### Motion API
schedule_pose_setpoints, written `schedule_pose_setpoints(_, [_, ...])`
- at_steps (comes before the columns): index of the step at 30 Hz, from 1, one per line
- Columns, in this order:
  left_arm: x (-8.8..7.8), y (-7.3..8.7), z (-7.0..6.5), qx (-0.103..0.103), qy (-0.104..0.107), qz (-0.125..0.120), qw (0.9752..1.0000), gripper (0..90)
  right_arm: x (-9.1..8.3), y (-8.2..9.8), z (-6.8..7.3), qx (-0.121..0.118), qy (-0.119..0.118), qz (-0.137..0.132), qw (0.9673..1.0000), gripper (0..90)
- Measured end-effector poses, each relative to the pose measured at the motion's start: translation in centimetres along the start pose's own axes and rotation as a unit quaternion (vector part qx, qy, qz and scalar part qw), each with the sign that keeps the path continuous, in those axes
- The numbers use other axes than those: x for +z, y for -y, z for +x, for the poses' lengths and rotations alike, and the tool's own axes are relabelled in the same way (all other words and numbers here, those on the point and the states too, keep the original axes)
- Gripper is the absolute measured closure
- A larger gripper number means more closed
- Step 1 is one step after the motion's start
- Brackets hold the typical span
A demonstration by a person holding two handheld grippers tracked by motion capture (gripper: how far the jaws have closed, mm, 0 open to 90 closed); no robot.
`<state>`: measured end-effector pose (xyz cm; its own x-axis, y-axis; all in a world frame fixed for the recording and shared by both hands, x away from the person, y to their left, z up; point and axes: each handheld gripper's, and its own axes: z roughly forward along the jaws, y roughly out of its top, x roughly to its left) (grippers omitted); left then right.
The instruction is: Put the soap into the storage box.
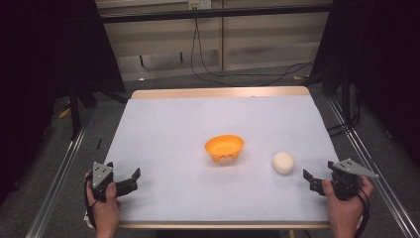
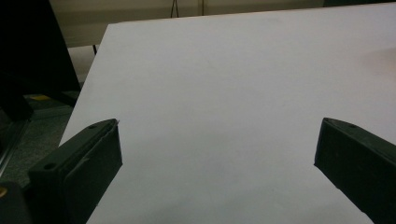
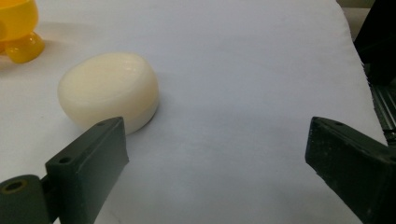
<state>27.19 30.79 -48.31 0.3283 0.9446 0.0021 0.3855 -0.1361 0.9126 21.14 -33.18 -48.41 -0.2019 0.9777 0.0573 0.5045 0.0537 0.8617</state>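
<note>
An orange bowl [image 1: 224, 147] stands near the middle of the white table top [image 1: 198, 124]. To its right lies a round cream-white lump [image 1: 283, 162]. My right gripper [image 1: 311, 179] rests at the front right, just right of the lump, jaws wide apart with nothing between them. In the right gripper view the lump [image 3: 109, 91] sits just beyond the left jaw, and the bowl's foot [image 3: 18, 35] shows at the top left. My left gripper [image 1: 130, 179] is at the front left, open and empty, far from both objects. The left gripper view looks over bare white table [image 2: 210, 102].
The table's wooden far edge [image 1: 218, 92] borders a grey floor with black cables [image 1: 233, 74]. Metal rails [image 1: 59, 173] run along both sides of the table. Dark curtains and stand legs [image 1: 74, 109] flank it.
</note>
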Motion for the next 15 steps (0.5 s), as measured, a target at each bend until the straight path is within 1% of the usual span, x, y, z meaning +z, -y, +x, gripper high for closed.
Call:
schedule_pose_setpoints(2, [-0.04,0.03,-0.05,-0.002,-0.004,-0.004,1.0,0.6,-0.01,0.0,0.05,-0.004,0.0,0.0,1.0,11.4])
schedule_pose_setpoints(3, [-0.04,0.04,-0.05,-0.002,-0.005,-0.004,1.0,0.4,0.03,-0.01,0.06,-0.008,-0.003,0.001,1.0,11.7])
schedule_pose_setpoints(5, [0.11,-0.02,0.05,-0.006,-0.01,0.004,0.9999,0.2,0.1,-0.03,0.11,-0.01,-0.004,0.003,0.9999,11.6])
schedule_pose_setpoints(7, [0.34,-0.11,0.24,-0.016,-0.011,0.016,0.9997,0.1,0.13,-0.04,0.21,-0.017,-0.004,0.005,0.9998,11.6])
schedule_pose_setpoints(8, [0.31,-0.11,0.27,-0.023,-0.016,0.015,0.9995,0.0,0.09,-0.05,0.23,-0.016,-0.006,0.005,0.9999,11.7])
schedule_pose_setpoints(9, [0.0,0.0,0.38,-0.031,-0.025,-0.001,0.9992,0.1,0.06,-0.07,0.17,-0.012,-0.019,0.006,0.9997,12.2])
schedule_pose_setpoints(10, [0.0,0.0,0.38,-0.031,-0.025,-0.001,0.9992,0.1,0.06,-0.07,0.17,-0.012,-0.019,0.006,0.9997,12.2])
schedule_pose_setpoints(11, [-0.06,0.01,0.42,-0.026,-0.021,-0.003,0.9994,0.1,0.13,-0.15,0.04,-0.007,-0.051,0.011,0.9986,14.8])
schedule_pose_setpoints(12, [-0.06,0.01,0.42,-0.026,-0.021,-0.003,0.9994,0.1,0.13,-0.15,0.04,-0.007,-0.051,0.011,0.9986,14.8])
schedule_pose_setpoints(13, [0.05,-0.02,0.38,-0.028,-0.014,0.0,0.9995,0.1,0.18,-0.2,0.09,-0.008,-0.055,0.014,0.9984,14.9])
schedule_pose_setpoints(14, [0.11,-0.05,0.39,-0.027,-0.013,0.003,0.9995,0.1,0.5,-0.34,0.19,-0.013,-0.07,0.028,0.997,14.8])
schedule_pose_setpoints(15, [0.12,-0.05,0.38,-0.028,-0.014,0.004,0.9995,0.1,0.5,-0.34,0.19,-0.013,-0.07,0.028,0.997,14.8])
